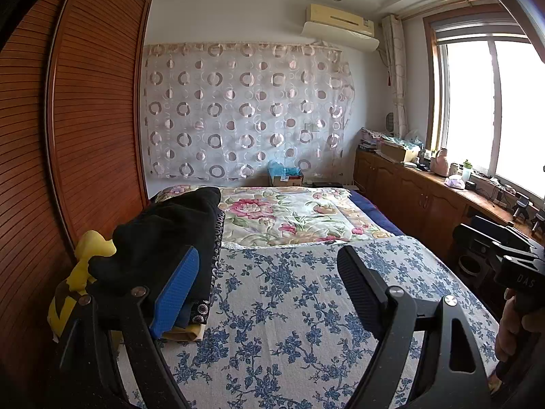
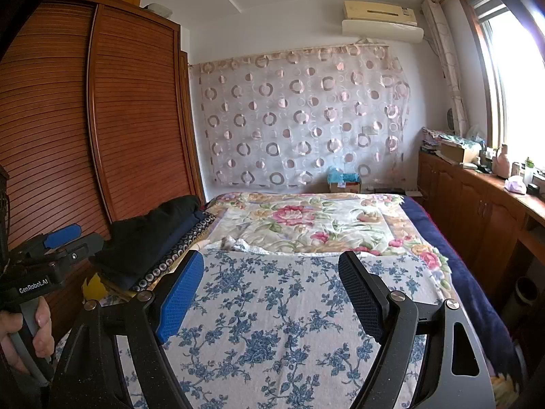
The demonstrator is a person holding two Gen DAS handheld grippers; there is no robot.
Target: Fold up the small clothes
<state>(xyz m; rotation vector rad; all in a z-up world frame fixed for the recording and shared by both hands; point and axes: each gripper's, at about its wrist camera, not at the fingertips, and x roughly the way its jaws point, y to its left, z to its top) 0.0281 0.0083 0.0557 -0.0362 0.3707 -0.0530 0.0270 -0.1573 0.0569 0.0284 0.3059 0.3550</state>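
Note:
A pile of clothes lies at the bed's left edge, with a black garment (image 1: 170, 228) on top, a dark patterned piece (image 1: 218, 235) under it and a yellow garment (image 1: 85, 269) beside it. My left gripper (image 1: 269, 272) hovers open over the blue-flowered sheet (image 1: 289, 306), its blue pad close to the pile, with nothing between the fingers. In the right wrist view the same pile (image 2: 153, 238) sits to the left. My right gripper (image 2: 270, 272) is open over the sheet (image 2: 272, 323) and holds nothing. Each gripper shows in the other's view: the left gripper (image 2: 76, 238) and the right gripper (image 1: 494, 238).
A louvred wooden wardrobe (image 1: 85, 119) stands tight against the bed's left side. A floral quilt (image 1: 289, 211) covers the far half of the bed. A cardboard box (image 1: 286, 177) sits at the head. Low wooden cabinets (image 1: 408, 187) with clutter run under the window on the right.

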